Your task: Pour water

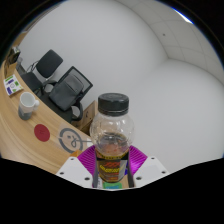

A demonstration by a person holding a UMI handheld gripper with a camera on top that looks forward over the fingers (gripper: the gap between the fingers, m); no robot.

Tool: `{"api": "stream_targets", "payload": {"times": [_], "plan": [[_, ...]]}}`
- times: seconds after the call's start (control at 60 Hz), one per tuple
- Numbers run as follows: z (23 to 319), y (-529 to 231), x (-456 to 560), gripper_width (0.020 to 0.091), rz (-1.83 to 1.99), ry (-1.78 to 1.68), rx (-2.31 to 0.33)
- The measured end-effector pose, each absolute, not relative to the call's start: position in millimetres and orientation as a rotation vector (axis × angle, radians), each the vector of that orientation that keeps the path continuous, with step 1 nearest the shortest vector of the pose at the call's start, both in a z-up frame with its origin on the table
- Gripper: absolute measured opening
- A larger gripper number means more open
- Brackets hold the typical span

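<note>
One clear plastic bottle point(110, 135) stands upright between the two fingers of the gripper point(110, 172), lifted against a plain white wall that fills the view from twelve o'clock round to four o'clock. The jaws are clenched on the bottle: the purple pads point(88, 160) press against its lower body from either side, at about seven and five o'clock of the bottle, and hide its base. A dark screw cap point(113, 102) closes the bottle at its twelve o'clock end. Its upper body is transparent, and lower down an amber tint and a printed label show through just above the fingers; whether the tint is liquid or label cannot be told. Off at nine o'clock from the bottle a wooden tabletop point(30, 125) curves away, well apart from it and lower in the view. On that tabletop a white mug point(28, 101) sits at about ten o'clock of the bottle, a red round coaster point(41, 131) lies nearer at nine o'clock, and a pale ring-shaped object point(70, 138) rests just beside the bottle's left shoulder. Beyond the tabletop, at eleven o'clock, two black office chairs point(62, 85) stand against the wall.
</note>
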State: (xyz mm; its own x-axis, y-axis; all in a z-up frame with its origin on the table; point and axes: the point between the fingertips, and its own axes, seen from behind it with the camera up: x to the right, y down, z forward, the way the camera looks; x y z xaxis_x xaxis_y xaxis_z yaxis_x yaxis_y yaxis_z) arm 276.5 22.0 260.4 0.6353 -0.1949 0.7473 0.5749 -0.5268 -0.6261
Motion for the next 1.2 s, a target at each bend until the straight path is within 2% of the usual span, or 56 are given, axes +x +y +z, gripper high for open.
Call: {"api": "stream_targets", "payload": {"times": [0.1,0.283,0.45,0.683,0.883,1.05,1.2], "plan": [[269.2,82.4,236.0,0.0402,-1.232,-0.549,-1.815],[263.8,165.9,160.7,0.0401,-1.673,-1.070,-1.525],[230.2,209.4,121.5,0.0400,-1.940,-1.464,-1.269],[188.8,225.5,84.9,0.0402,-2.013,-1.713,-1.116],[182.9,215.9,90.7,0.0402,-1.737,-1.497,-1.422],[197.0,193.9,91.2,0.0405,-1.142,-0.963,-1.821],[210.4,186.3,85.7,0.0404,-0.634,-0.511,-1.912]]}}
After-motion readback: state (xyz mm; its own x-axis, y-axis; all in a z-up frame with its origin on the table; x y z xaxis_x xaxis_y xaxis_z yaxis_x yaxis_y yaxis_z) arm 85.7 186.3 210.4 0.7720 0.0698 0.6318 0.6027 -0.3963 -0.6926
